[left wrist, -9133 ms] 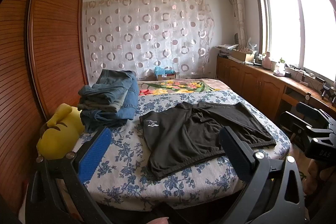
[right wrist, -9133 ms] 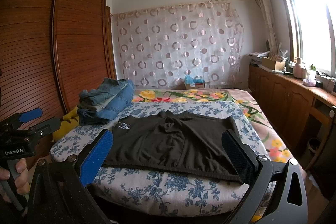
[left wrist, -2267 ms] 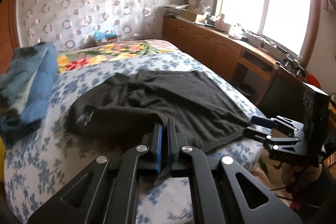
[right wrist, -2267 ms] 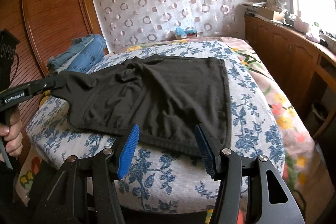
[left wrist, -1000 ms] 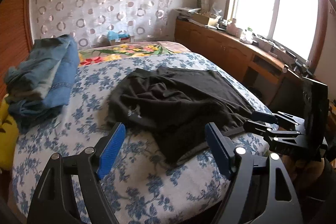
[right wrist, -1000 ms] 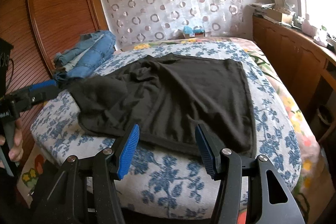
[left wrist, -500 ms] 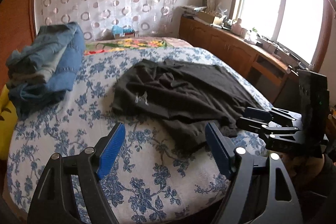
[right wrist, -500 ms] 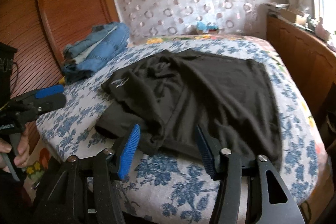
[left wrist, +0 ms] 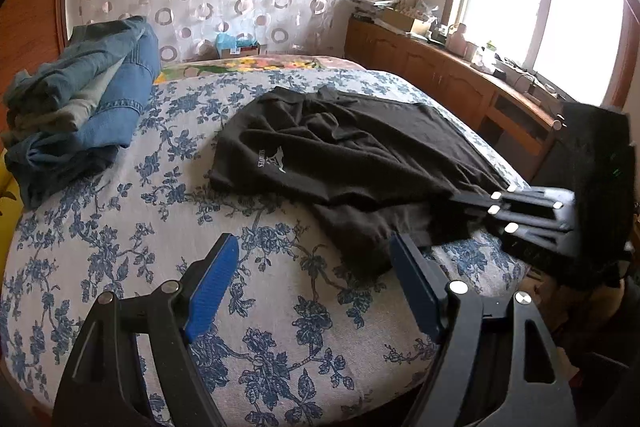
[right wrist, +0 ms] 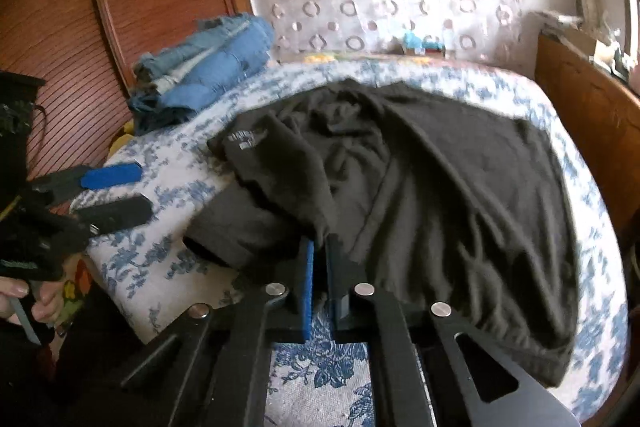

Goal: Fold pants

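Black pants [left wrist: 352,163]: rumpled and partly doubled over on the blue-flowered bedspread [left wrist: 120,235], white logo facing up, lying ahead of both your tools.

Right gripper [right wrist: 319,247]: your fingers are pinched together on a fold of the near edge of the pants; the cloth rises straight out from between the fingertips, and the rest spreads ahead and to the right of them. The left wrist view shows the same clamp from the side, closed on the dark fabric [left wrist: 460,197].

Left gripper [left wrist: 310,259]: your fingers stand wide apart and hold nothing; a loose lower corner of the pants lies just ahead of the right finger [left wrist: 416,291], bare bedspread between the two.

Pile of jeans [left wrist: 80,99]: stacked well to the left of your left fingers, apart from the pants
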Demonstrator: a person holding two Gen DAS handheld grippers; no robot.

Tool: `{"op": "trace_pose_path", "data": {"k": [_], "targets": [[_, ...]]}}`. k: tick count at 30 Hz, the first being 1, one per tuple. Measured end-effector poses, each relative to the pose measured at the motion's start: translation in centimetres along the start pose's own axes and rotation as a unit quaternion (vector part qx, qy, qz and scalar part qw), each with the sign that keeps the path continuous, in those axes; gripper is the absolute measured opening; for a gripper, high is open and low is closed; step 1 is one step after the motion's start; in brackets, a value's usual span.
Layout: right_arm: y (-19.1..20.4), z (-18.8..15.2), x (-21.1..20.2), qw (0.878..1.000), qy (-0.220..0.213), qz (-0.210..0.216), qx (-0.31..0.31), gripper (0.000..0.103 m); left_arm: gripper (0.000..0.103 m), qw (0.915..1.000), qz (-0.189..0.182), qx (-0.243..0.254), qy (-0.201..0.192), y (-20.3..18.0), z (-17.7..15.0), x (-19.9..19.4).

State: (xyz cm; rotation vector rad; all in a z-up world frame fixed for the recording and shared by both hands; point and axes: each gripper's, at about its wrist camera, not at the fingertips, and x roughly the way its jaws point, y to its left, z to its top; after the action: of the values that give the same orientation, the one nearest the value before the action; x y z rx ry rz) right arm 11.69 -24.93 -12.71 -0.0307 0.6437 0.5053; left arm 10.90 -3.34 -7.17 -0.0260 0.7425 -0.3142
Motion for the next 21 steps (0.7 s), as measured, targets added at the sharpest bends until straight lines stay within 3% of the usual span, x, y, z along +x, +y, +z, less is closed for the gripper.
{"op": "trace_pose_path", "data": {"k": [9,21], "targets": [[-0.9,2.1,-4.9,0.998,-0.051,-0.024,-0.020,0.003,0.079,0.9999,-0.004,0.006,-0.006,-0.8,0.4,-0.4],[-1.9,1.5,-8.4,0.996,-0.064,-0.056,-0.021,0.003,0.079,0.9996,-0.013,0.021,-0.016,-2.5,1.5,-0.1]]}}
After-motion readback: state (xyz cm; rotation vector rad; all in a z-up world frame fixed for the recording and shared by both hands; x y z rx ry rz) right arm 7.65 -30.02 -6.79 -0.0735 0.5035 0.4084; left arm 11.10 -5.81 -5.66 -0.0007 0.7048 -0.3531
